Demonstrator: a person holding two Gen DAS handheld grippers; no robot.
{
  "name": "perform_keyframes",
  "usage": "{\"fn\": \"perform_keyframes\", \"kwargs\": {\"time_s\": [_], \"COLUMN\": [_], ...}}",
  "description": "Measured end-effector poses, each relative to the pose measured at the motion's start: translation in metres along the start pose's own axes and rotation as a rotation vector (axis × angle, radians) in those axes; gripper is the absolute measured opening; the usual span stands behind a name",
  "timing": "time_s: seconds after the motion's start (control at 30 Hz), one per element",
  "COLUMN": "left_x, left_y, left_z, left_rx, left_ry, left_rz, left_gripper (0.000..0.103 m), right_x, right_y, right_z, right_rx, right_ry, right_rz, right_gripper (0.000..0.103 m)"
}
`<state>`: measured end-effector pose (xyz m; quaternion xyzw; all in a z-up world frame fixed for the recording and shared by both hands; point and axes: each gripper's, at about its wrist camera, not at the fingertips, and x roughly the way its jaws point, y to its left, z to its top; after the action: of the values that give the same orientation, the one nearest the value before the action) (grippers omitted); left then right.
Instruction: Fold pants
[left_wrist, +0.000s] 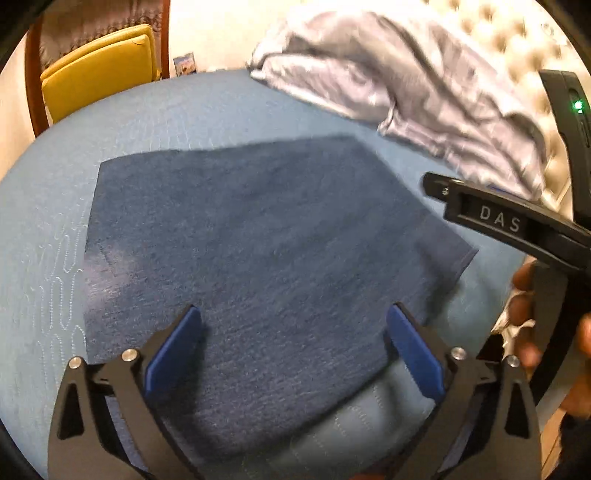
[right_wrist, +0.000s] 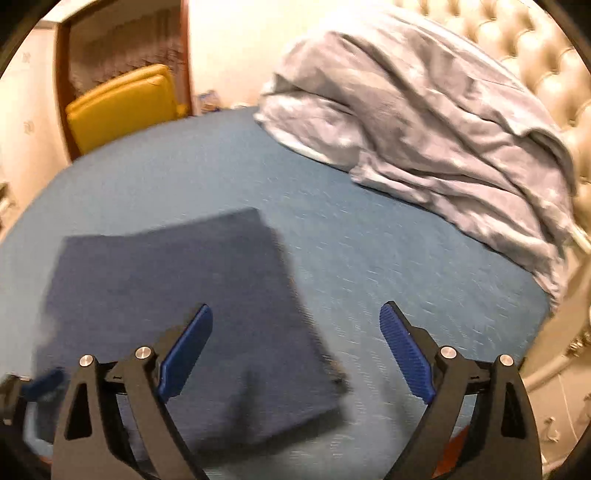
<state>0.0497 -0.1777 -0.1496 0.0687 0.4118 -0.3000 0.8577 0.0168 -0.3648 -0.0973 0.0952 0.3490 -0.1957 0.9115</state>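
The dark blue pants (left_wrist: 258, 266) lie folded into a flat rectangle on the light blue bed sheet (left_wrist: 166, 118). My left gripper (left_wrist: 293, 317) is open and empty, hovering above the near part of the pants. In the right wrist view the pants (right_wrist: 192, 314) lie at lower left. My right gripper (right_wrist: 295, 317) is open and empty, above the pants' right edge and the sheet (right_wrist: 388, 258). The right gripper's black body (left_wrist: 517, 225) shows at the right of the left wrist view, with a hand on it.
A crumpled grey duvet (right_wrist: 424, 129) is heaped at the back right against a cream tufted headboard (right_wrist: 535, 48). A yellow chair (right_wrist: 122, 107) stands beyond the bed's far left edge. The left gripper's tip (right_wrist: 40, 384) shows at far left.
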Motion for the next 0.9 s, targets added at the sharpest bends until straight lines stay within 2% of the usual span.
{"fn": "perform_keyframes", "kwargs": {"time_s": [0.07,0.13,0.2,0.27,0.3,0.33,0.37,0.43,0.47,0.57,0.63,0.77,0.9], "left_x": [-0.002,-0.007,-0.010,-0.019,-0.021,-0.019,-0.016,-0.004,0.002,0.036,0.067,0.119,0.135], "left_y": [0.003,0.009,0.017,0.026,0.030,0.033,0.035,0.034,0.031,0.002,-0.012,-0.023,-0.034], "left_z": [0.001,0.002,0.006,0.011,0.014,0.021,0.027,0.046,0.053,0.081,0.102,0.124,0.134], "left_rx": [0.020,0.059,0.056,0.048,0.046,0.045,0.045,0.042,0.042,0.124,0.184,0.239,0.289], "left_ry": [-0.019,-0.048,-0.056,-0.078,-0.080,-0.073,-0.066,-0.055,-0.053,-0.038,0.007,0.094,0.101], "left_rz": [0.012,0.098,0.134,0.202,0.221,0.234,0.233,0.183,0.160,0.078,0.007,-0.013,0.012], "left_gripper": [0.101,0.095,0.090,0.083,0.072,0.056,0.050,0.029,0.025,0.023,0.023,0.023,0.022], "right_x": [0.002,0.017,0.033,0.046,0.051,0.053,0.053,0.055,0.056,0.060,0.062,0.063,0.065], "right_y": [0.003,0.007,0.013,0.021,0.023,0.024,0.026,0.028,0.027,0.025,0.022,0.022,0.021], "right_z": [0.003,0.002,-0.004,-0.014,-0.018,-0.022,-0.025,-0.024,-0.024,-0.025,-0.025,-0.026,-0.027], "right_rx": [0.025,0.047,0.029,-0.011,-0.025,-0.040,-0.058,-0.067,-0.059,-0.060,-0.049,-0.046,-0.043], "right_ry": [-0.004,0.059,0.102,0.138,0.147,0.148,0.145,0.158,0.170,0.181,0.188,0.193,0.185], "right_rz": [0.094,0.074,0.081,0.033,0.019,0.009,-0.002,-0.013,-0.012,-0.006,0.008,0.016,0.013], "right_gripper": [0.089,0.089,0.076,0.076,0.076,0.076,0.076,0.077,0.077,0.077,0.077,0.077,0.078]}}
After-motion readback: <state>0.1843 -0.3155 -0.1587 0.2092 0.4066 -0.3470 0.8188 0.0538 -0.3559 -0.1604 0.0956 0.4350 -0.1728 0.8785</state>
